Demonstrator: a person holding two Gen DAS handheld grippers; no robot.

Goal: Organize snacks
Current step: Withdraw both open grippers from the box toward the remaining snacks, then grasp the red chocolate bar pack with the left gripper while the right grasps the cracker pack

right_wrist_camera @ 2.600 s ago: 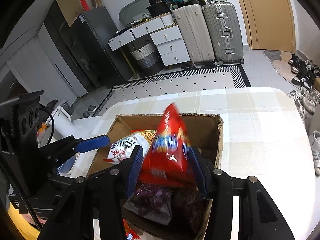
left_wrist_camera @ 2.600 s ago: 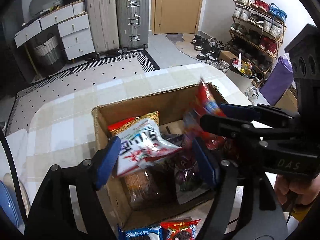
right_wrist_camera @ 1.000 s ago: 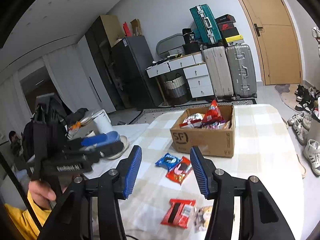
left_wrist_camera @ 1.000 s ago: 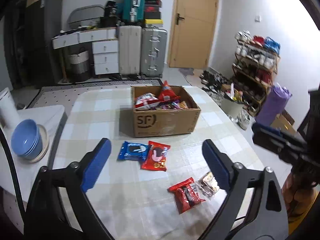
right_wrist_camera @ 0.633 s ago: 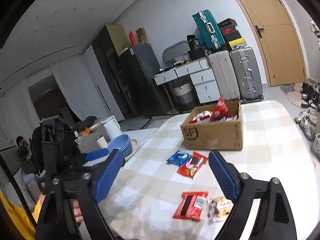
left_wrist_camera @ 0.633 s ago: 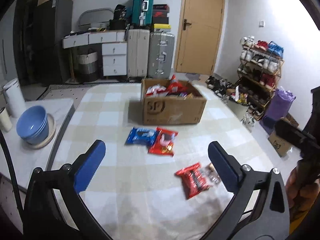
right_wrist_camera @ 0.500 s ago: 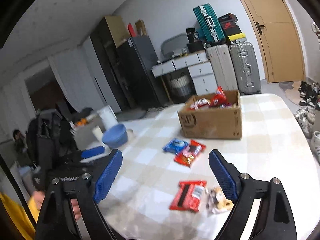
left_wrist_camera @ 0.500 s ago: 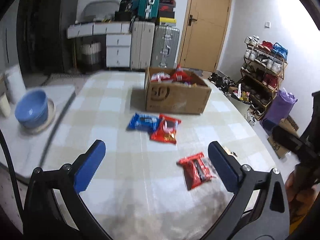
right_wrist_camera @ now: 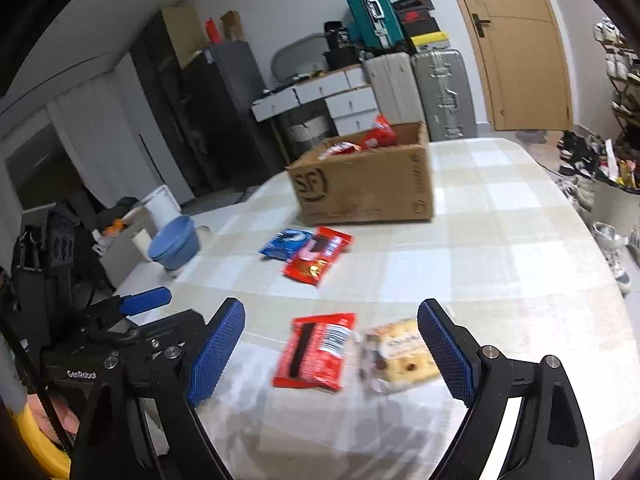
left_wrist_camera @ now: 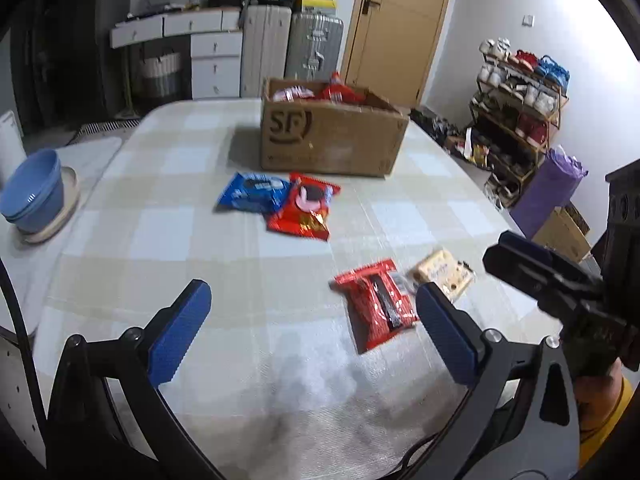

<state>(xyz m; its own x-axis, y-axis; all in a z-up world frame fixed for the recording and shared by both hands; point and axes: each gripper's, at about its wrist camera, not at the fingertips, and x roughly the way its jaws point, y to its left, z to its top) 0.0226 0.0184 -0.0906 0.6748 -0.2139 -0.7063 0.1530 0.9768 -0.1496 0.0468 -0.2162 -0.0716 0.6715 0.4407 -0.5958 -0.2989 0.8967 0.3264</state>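
Note:
A cardboard box (left_wrist_camera: pixel 332 142) with several snack bags in it stands at the far side of the checked table (left_wrist_camera: pixel 192 248); it also shows in the right wrist view (right_wrist_camera: pixel 368 184). On the table lie a blue packet (left_wrist_camera: pixel 253 192), a red packet (left_wrist_camera: pixel 306 212), a nearer red packet (left_wrist_camera: pixel 378 306) and a pale biscuit pack (left_wrist_camera: pixel 440 272). In the right wrist view they are the blue packet (right_wrist_camera: pixel 286 242), red packet (right_wrist_camera: pixel 318 258), near red packet (right_wrist_camera: pixel 318 350) and biscuit pack (right_wrist_camera: pixel 398 354). My left gripper (left_wrist_camera: pixel 312 330) is open and empty. My right gripper (right_wrist_camera: pixel 330 350) is open and empty above the near packets.
Blue bowls (left_wrist_camera: pixel 32 194) sit on a plate on a side counter at left. Suitcases (left_wrist_camera: pixel 292 52), drawers and a door stand behind the table. A shoe rack (left_wrist_camera: pixel 516 112) is at right. The table's round edge lies close below both grippers.
The right gripper let go of the red bag in the box and opened wide. Both grippers pulled far back from the box and now come lower toward the near packets.

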